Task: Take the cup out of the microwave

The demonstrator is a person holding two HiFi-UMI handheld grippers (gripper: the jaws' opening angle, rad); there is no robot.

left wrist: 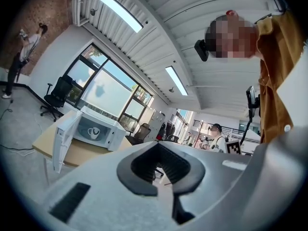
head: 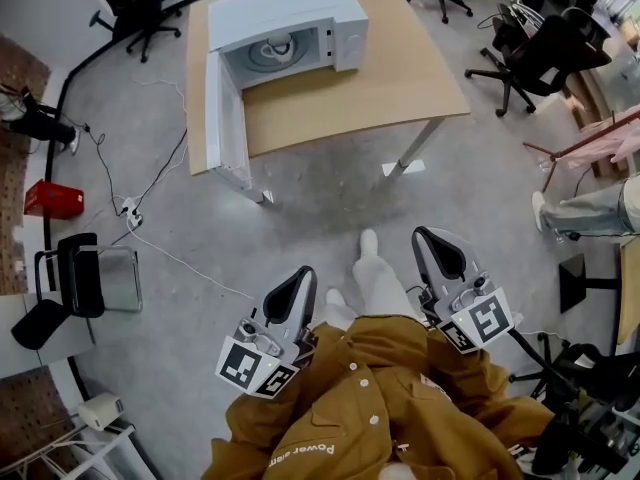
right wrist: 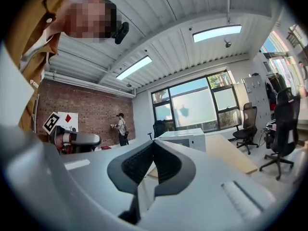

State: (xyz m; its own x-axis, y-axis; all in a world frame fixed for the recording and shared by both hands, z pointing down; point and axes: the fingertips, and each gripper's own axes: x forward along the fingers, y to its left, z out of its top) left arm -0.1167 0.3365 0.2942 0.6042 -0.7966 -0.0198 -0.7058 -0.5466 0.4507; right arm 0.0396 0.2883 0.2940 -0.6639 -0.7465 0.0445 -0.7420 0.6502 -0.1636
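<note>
A white microwave (head: 300, 8) stands on the wooden table (head: 400, 78) with its door (head: 226, 118) swung open to the left. Inside it a white cup (head: 277, 48) rests on the turntable; the left gripper view also shows the cup (left wrist: 94, 132), handle to the left. My left gripper (head: 305, 273) and right gripper (head: 425, 233) are low by my body, over the floor and far from the table. Both point level toward the microwave. The left gripper (left wrist: 156, 144) is shut and empty, and the right gripper (right wrist: 153, 142) has its tips together, holding nothing.
Grey floor lies between me and the table. Cables and a power strip (head: 130, 213) trail at the left by a red box (head: 55, 200) and a black chair (head: 80, 273). Office chairs (head: 530, 58) stand at the right, near another person's leg (head: 590, 213).
</note>
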